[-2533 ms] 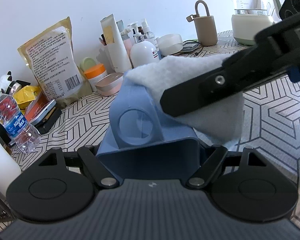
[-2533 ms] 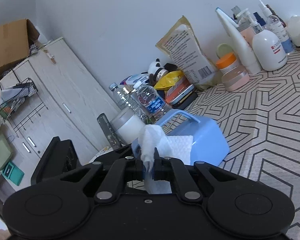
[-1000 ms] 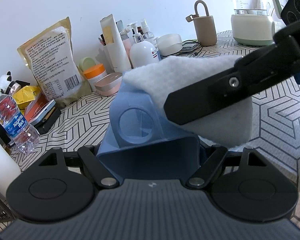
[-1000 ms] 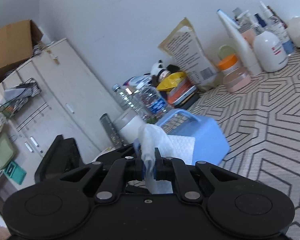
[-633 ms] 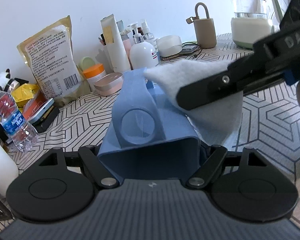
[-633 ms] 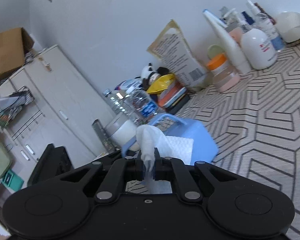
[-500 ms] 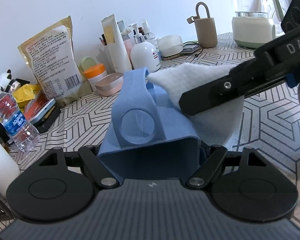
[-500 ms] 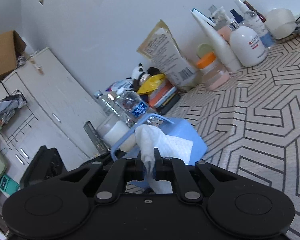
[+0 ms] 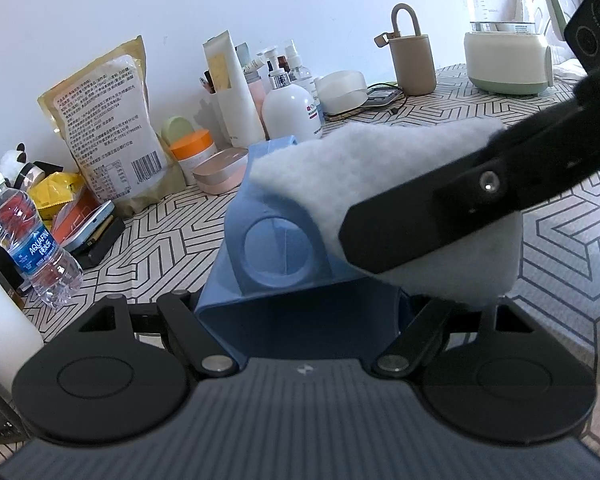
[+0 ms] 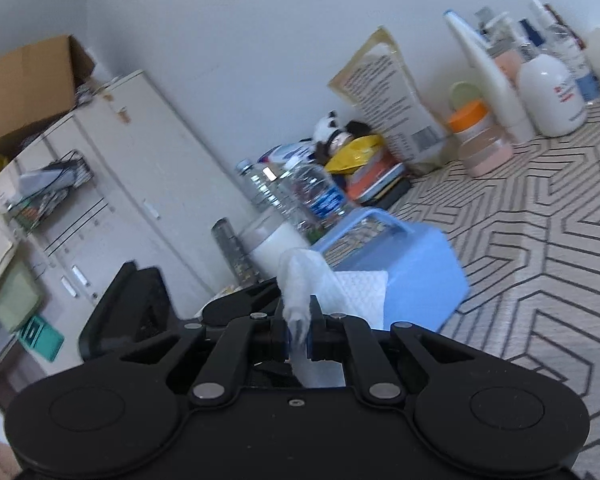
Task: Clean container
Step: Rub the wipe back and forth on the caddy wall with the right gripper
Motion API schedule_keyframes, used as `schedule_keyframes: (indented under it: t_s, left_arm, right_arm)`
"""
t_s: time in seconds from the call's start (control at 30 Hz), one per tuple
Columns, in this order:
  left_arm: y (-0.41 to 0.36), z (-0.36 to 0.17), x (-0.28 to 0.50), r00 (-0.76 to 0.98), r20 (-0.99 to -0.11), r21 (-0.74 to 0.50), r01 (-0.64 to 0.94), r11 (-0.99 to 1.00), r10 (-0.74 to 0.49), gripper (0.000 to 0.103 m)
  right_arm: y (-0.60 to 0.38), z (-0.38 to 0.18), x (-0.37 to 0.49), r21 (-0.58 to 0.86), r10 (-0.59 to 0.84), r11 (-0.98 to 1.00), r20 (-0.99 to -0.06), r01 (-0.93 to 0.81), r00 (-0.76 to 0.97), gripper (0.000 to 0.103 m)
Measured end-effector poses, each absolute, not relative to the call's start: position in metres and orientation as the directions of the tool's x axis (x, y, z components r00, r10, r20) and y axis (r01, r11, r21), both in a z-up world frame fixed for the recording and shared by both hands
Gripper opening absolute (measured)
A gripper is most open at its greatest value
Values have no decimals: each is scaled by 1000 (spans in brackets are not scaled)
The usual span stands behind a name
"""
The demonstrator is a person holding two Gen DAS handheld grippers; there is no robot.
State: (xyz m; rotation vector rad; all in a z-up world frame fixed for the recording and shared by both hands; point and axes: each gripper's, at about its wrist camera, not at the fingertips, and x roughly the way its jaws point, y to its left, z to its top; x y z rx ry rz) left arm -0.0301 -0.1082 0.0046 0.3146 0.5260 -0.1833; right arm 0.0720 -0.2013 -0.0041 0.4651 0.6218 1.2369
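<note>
A light blue plastic container with a handle is held between the jaws of my left gripper, above the patterned table. It also shows in the right wrist view. My right gripper is shut on a white cloth. In the left wrist view the cloth lies pressed on the container's top right side, and the right gripper's black arm crosses over it.
Along the wall stand a yellow food bag, lotion bottles, an orange-lidded jar, a tan flask and a kettle. A water bottle stands at left. A white cabinet is beyond the table.
The cloth and right gripper have slid back and forth across the container's top, now further left over it. The left gripper keeps holding the container in place.
</note>
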Motion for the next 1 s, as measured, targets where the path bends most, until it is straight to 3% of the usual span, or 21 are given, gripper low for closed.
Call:
schedule_keyframes:
  t_s: [0.07, 0.4, 0.47, 0.57, 1.0]
  left_arm:
    - [-108, 5, -30, 851, -517, 252, 250, 935, -88, 78]
    - [-109, 5, -31, 851, -519, 248, 242, 938, -82, 78]
    - [-110, 4, -31, 851, -519, 250, 242, 938, -81, 78]
    - [-116, 4, -33, 849, -522, 249, 242, 938, -81, 78]
    - [-115, 2, -22, 845, -526, 230, 247, 941, -93, 79]
  right_arm:
    - [-202, -5, 74, 646, 961, 275, -185, -712, 203, 3]
    - [-211, -14, 89, 693, 931, 358, -215, -626, 294, 3]
    - [-212, -18, 93, 698, 910, 408, -255, -588, 328, 14]
    - [-213, -20, 94, 701, 900, 428, -274, -571, 339, 14]
    - [-207, -9, 81, 669, 936, 349, -208, -656, 285, 14]
